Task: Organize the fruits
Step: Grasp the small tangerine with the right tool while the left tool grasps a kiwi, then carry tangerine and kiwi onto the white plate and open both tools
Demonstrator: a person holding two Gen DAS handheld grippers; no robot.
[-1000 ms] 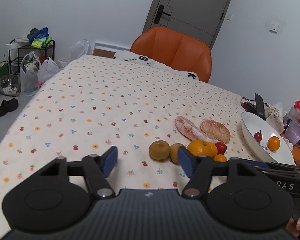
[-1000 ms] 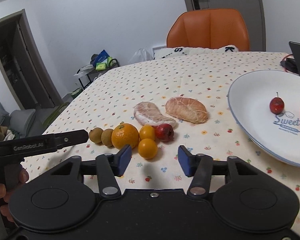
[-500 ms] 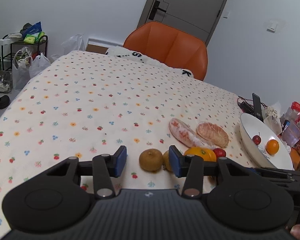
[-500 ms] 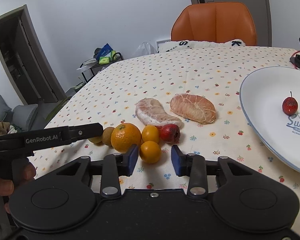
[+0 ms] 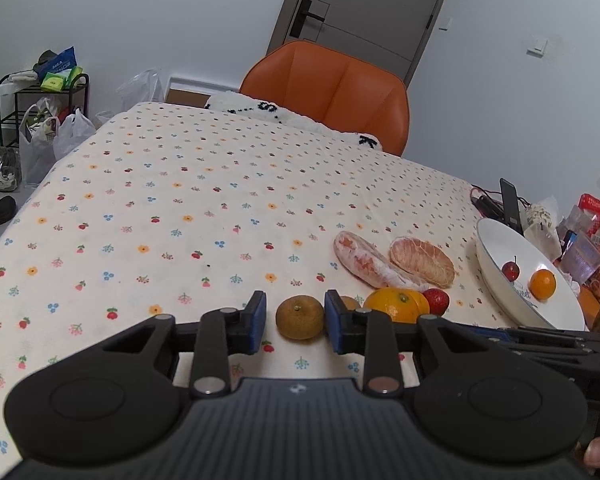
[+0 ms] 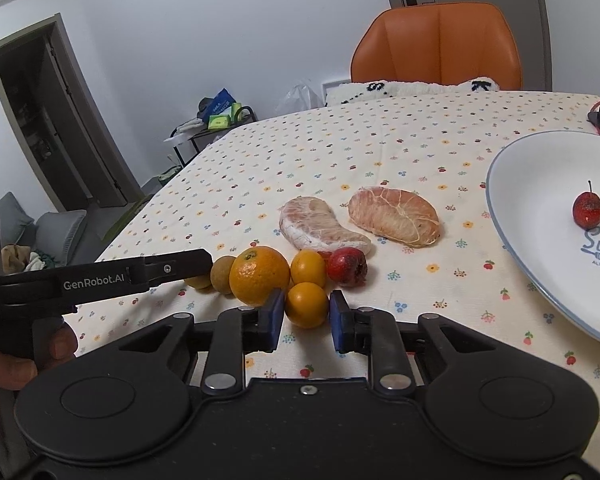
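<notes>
tablecloth (image 5: 180,200): cream, small red, blue, orange flower print
chair (image 5: 332,84): orange
plate (image 6: 532,184): white, blue rim
gripper pads (image 6: 277,312): blue

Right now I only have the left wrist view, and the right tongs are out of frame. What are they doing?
Observer: The right tongs are open, with a small orange between them on the cloth. I cannot tell whether they touch it.
Reviewer: Is anything hidden behind that fruit?
Observer: Yes. A second small orange lies just behind it, beside the big orange.
Reviewer: The plate's print is unreadable in my view.
Observer: The print on the plate starts with "Swe", then the frame edge cuts it off.
</notes>
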